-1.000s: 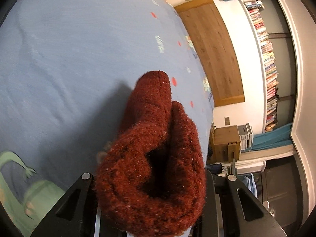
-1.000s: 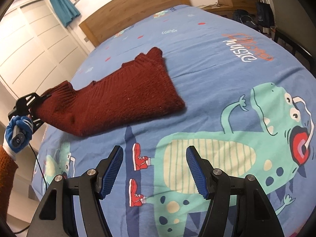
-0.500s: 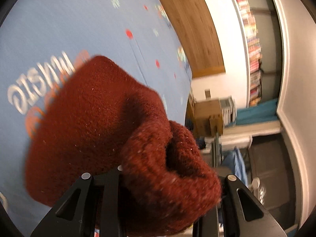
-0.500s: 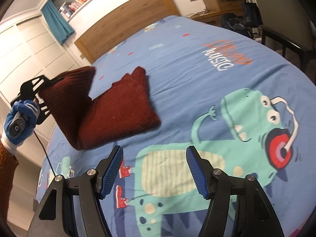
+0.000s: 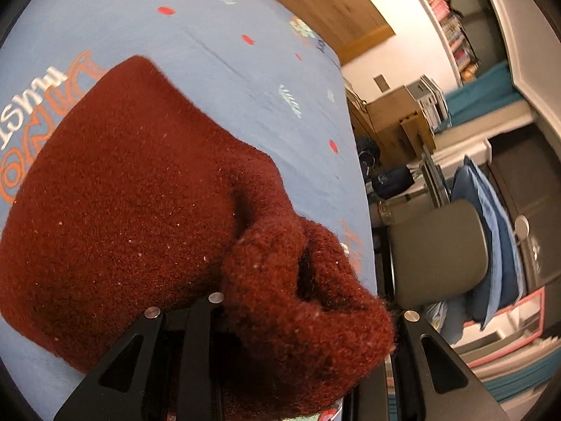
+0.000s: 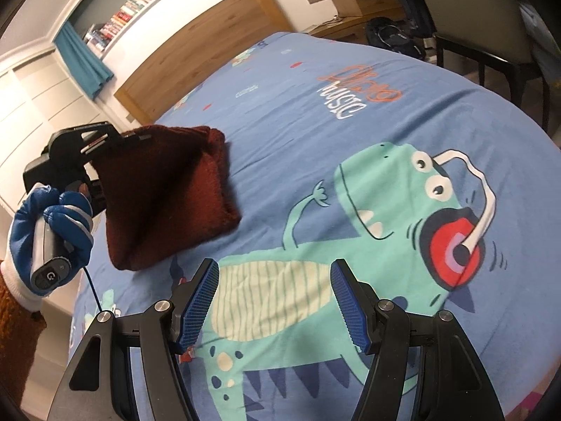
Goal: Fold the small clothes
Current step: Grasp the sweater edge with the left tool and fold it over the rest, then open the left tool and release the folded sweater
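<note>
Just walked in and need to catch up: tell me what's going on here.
A person is folding a dark red sweater on a bed with a blue dinosaur cover. The left gripper is shut on one end of the sweater and holds it lifted over the part lying on the bed, mid-fold. The right gripper is open and empty, hovering above the dinosaur print, apart from the sweater.
</note>
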A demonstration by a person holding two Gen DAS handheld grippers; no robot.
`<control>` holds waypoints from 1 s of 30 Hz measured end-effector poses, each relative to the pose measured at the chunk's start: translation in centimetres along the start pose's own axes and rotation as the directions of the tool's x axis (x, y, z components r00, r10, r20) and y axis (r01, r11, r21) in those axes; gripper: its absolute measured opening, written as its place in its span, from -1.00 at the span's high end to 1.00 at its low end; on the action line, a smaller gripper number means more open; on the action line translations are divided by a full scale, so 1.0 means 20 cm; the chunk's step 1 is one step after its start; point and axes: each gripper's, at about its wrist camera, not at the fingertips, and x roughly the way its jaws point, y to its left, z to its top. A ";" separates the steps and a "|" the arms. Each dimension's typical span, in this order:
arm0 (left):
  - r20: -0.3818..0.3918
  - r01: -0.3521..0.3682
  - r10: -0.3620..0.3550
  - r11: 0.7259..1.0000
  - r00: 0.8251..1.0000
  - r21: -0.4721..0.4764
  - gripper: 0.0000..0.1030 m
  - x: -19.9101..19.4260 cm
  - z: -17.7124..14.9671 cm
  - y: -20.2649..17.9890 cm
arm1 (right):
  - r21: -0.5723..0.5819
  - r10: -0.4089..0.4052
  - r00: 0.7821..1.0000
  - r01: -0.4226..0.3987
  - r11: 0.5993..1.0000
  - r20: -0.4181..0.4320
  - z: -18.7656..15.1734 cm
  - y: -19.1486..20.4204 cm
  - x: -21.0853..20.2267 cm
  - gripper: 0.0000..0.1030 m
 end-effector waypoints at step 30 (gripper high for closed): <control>-0.174 0.113 -0.056 0.934 0.983 0.338 -0.01 -0.17 -0.06 -0.09 | -0.160 0.032 0.999 -0.030 0.987 0.009 0.19 0.37 0.02 -0.32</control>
